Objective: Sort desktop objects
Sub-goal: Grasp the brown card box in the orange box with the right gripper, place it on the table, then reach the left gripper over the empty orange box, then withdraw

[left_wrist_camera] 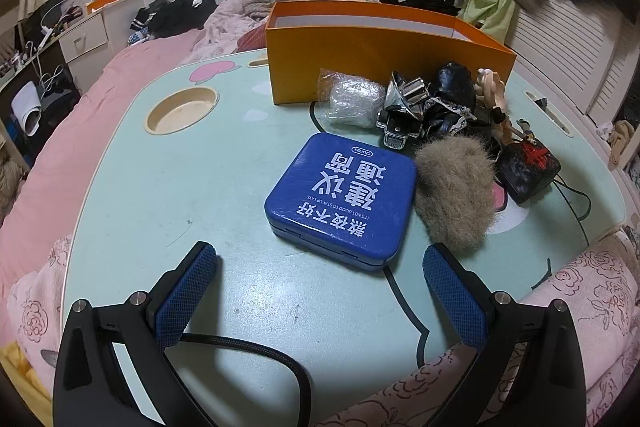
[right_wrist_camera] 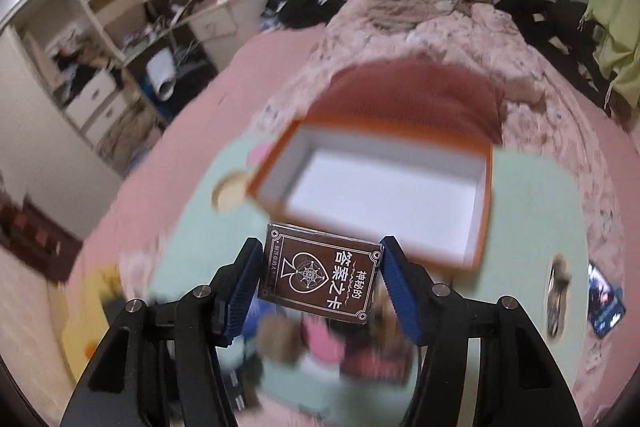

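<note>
The left tool [left_wrist_camera: 320, 291] hung released over the near edge of the pale green tabletop [left_wrist_camera: 180, 187], its blue pads [left_wrist_camera: 186, 291] spread wide with nothing between them. A black cable [left_wrist_camera: 256, 351] looped across the tabletop just under it.

In the centre of the left wrist view lay a blue tin [left_wrist_camera: 340, 203], flat, with white lettering on its lid. Just right of it, touching or nearly so, sat a tuft of tan fur [left_wrist_camera: 456, 191]. Behind these, toward the upper right, a small heap gathered: a clear bag [left_wrist_camera: 352, 101], a chrome clip [left_wrist_camera: 404, 115], something black and glossy [left_wrist_camera: 452, 87], a pale figurine [left_wrist_camera: 494, 95] and a dark block [left_wrist_camera: 528, 169] with red on top. Behind the heap stood an orange box [left_wrist_camera: 384, 55], open at the top. At centre left of the frame, a round cup recess [left_wrist_camera: 182, 111] was sunk into the tabletop. A pink bed [left_wrist_camera: 80, 115] lay to the left.

In the right wrist view, the right tool [right_wrist_camera: 320, 283] was clenched on a brown card box [right_wrist_camera: 320, 275], both blue pads pressing its side edges. The card box was tilted and held up off the tabletop, in the lower centre of the frame, just this side of the orange box. That box's white inside [right_wrist_camera: 384, 195] looked bare. The rest was smeared with motion blur. At the lower right, a dark card [right_wrist_camera: 606, 301] lay on the tabletop.
</note>
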